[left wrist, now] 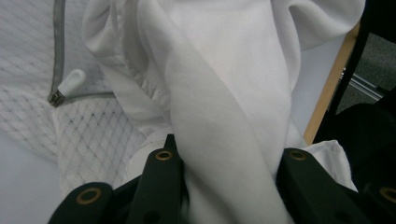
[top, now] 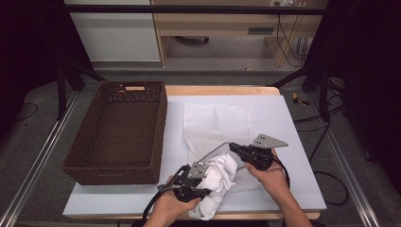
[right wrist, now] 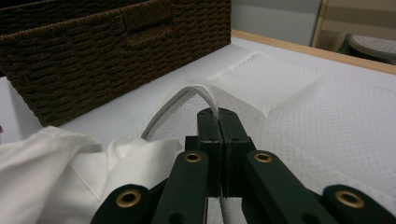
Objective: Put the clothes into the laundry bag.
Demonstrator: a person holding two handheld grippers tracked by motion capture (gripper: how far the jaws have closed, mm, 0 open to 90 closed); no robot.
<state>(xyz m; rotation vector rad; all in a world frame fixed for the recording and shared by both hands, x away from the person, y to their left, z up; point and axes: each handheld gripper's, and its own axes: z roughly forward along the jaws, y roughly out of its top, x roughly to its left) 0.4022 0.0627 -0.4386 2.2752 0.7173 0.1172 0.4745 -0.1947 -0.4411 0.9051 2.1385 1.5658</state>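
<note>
The room behind both grippers is dim: grey carpet floor [top: 42, 142], black frame struts, a pale wood desk [top: 222, 23] at the far wall with cables hanging beside it. Nearer lies the wooden table [top: 217, 90], covered by a white sheet [top: 293, 156] on which everything rests.

Left of the left gripper [top: 195, 182], and beyond it, stands the dark brown wicker basket [top: 118, 137]; in the right gripper view its woven wall [right wrist: 107, 51] rises ahead and left of the jaws. Ahead of both grippers the white mesh laundry bag [top: 215, 125] lies flat on the sheet, its grey zipper running along the opening, with the zipper pull [left wrist: 70, 84] up and left of the left gripper's jaws.

Between the two grippers sits the bunched white cloth [top: 220, 175], at the bag's mouth near the table's near edge. The left gripper's jaws pinch a thick fold of this cloth [left wrist: 233, 140]. The right gripper [right wrist: 218, 123], just right of the cloth, has its jaws pressed together on the bag's zipper edge [right wrist: 198, 93], lifting it into an arch.
</note>
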